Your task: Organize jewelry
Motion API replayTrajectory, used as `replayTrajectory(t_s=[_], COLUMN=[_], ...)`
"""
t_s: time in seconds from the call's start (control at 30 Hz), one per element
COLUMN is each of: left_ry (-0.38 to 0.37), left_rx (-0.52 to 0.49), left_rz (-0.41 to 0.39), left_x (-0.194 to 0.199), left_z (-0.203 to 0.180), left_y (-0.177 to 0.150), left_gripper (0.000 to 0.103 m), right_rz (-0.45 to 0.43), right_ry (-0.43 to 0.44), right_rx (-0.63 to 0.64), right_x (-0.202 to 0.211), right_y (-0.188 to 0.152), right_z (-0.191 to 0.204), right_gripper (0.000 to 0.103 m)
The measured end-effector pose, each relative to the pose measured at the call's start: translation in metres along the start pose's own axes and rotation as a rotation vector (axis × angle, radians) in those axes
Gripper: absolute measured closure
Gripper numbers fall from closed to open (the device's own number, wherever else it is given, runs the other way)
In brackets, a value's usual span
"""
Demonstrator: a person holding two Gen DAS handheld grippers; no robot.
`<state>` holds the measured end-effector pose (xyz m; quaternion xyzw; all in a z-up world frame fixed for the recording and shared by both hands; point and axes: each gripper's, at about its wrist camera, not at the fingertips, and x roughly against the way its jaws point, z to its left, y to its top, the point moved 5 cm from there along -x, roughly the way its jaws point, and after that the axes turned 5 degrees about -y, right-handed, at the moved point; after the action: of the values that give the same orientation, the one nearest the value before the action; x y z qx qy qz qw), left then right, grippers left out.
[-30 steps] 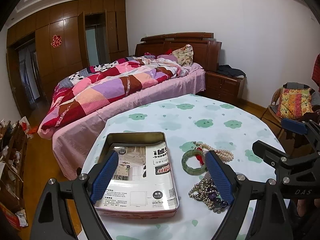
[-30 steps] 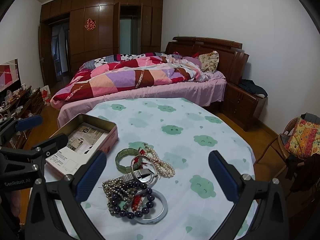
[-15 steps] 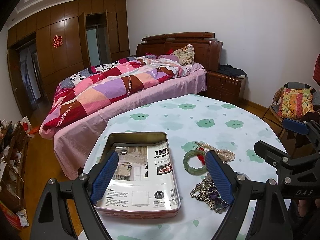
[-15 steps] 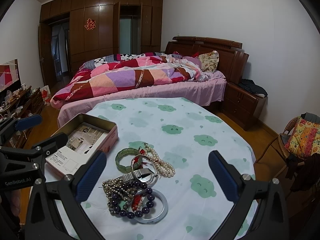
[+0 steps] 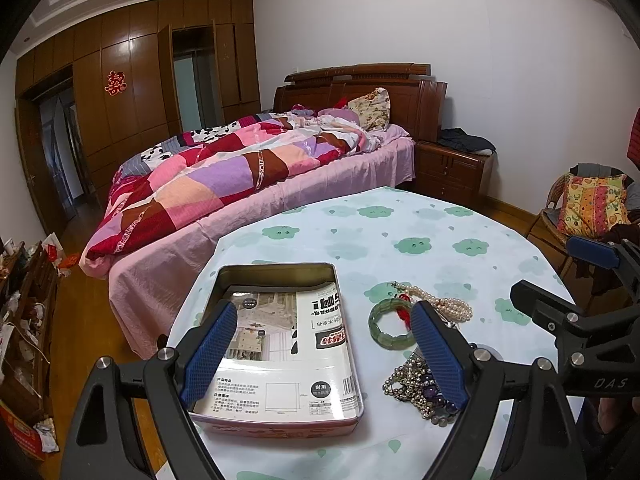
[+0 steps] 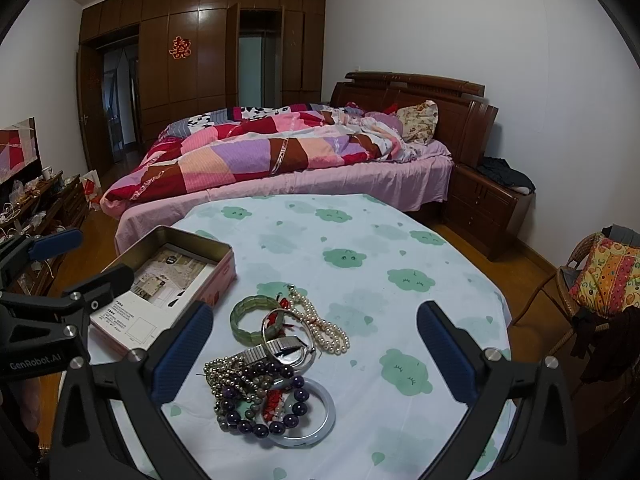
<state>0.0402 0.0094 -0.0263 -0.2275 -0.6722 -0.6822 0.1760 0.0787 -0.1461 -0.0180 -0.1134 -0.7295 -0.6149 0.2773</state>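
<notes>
A pile of jewelry (image 6: 276,364) lies on the round table: a green jade bracelet (image 6: 253,315), a pearl necklace (image 6: 324,328), a metal watch (image 6: 280,347), dark bead bracelets (image 6: 256,412) and a pale bangle (image 6: 316,420). An open tin box (image 5: 280,344) lined with a printed sheet stands left of it. My left gripper (image 5: 324,348) is open and empty above the box's near half. My right gripper (image 6: 312,352) is open and empty, held above the pile. The green bracelet also shows in the left wrist view (image 5: 390,324).
The table wears a white cloth with green cloud prints (image 6: 360,248). Beyond it stands a bed with a patchwork quilt (image 6: 280,152), a wooden nightstand (image 6: 488,208) to its right, and a wicker chair with a cushion (image 6: 600,280) at the far right.
The left gripper has drifted slightly; the box and jewelry sit a little further right in its view. The right gripper's view is unchanged.
</notes>
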Motion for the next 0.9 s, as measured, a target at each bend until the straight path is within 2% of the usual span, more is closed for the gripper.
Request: replayTrajectory(t_s=[0.9], left_ry=[0.003], left_rx=[0.001], left_rz=[0.005], left_x=[0.001], left_z=[0.005], left_y=[-0.0025], left_gripper=[0.014], right_rz=[0.004], right_ry=[0.0], right_rx=[0.0], right_x=[-0.0014], right_y=[-0.0018], right_z=[0.0005], right_gripper=[0.0])
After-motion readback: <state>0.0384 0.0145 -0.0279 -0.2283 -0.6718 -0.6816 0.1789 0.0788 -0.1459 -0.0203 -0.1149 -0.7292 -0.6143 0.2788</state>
